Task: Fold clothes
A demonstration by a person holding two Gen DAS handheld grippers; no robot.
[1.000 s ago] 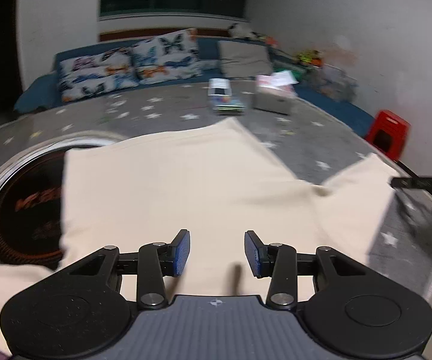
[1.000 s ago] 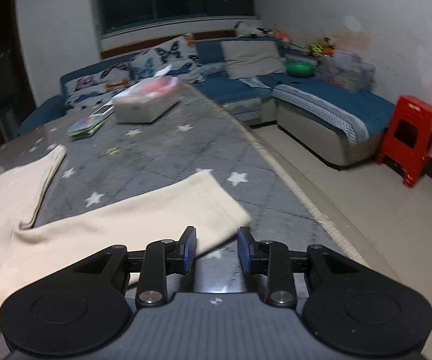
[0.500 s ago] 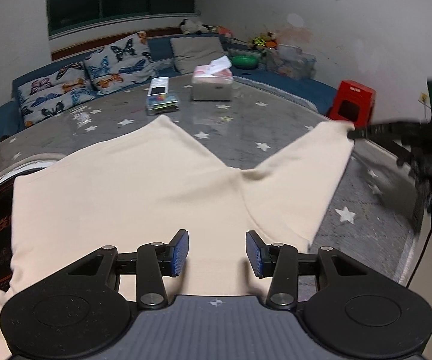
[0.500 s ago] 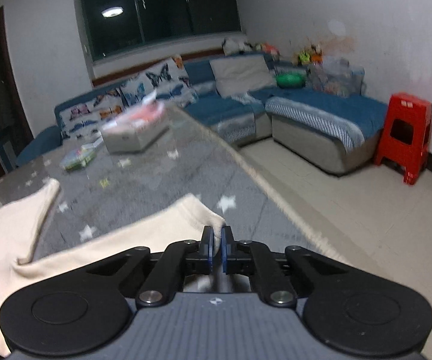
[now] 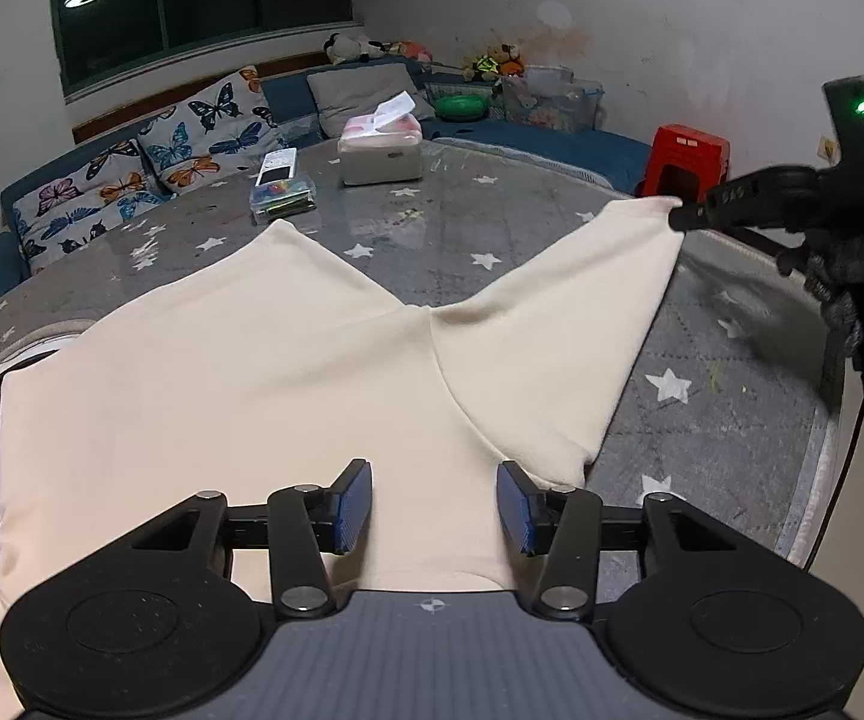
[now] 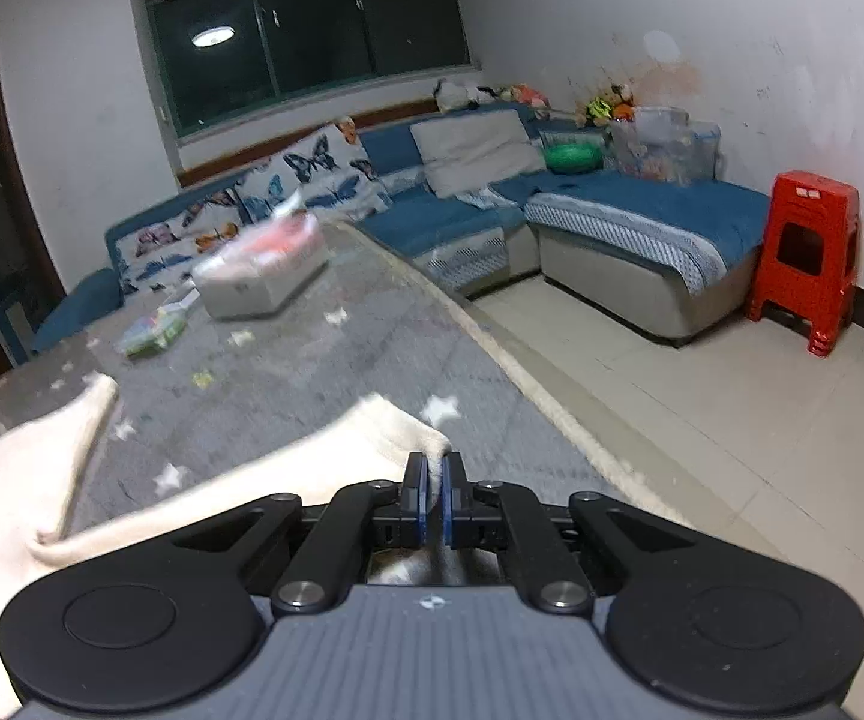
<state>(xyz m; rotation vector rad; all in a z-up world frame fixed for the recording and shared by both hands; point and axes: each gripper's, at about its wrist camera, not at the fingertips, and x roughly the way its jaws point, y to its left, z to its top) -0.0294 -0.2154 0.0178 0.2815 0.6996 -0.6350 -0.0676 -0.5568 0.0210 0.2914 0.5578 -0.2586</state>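
Cream garment (image 5: 264,372) is lying spread flat on the grey star-print worktop (image 5: 702,396), its two long ends fanning away from the left tool (image 5: 434,504).

Left tool is hovering just over the near part of the garment; its blue pads (image 5: 353,504) are standing apart and opening, cloth showing below the gap but not pressed by either pad.

Right tool (image 6: 434,495) is clamping the tip of the garment's right-hand end (image 6: 396,426), pads together with a thin fold of cream cloth pinched between them. From the left tool's side, that end (image 5: 558,324) is running out to the right tool (image 5: 681,217), pulled fairly straight.

Beyond both tools: tissue box (image 5: 379,147) and a small clear box (image 5: 283,186) sitting on the far worktop, well apart from the garment. Red stool (image 6: 807,258) is standing on the floor to the right tool's right.
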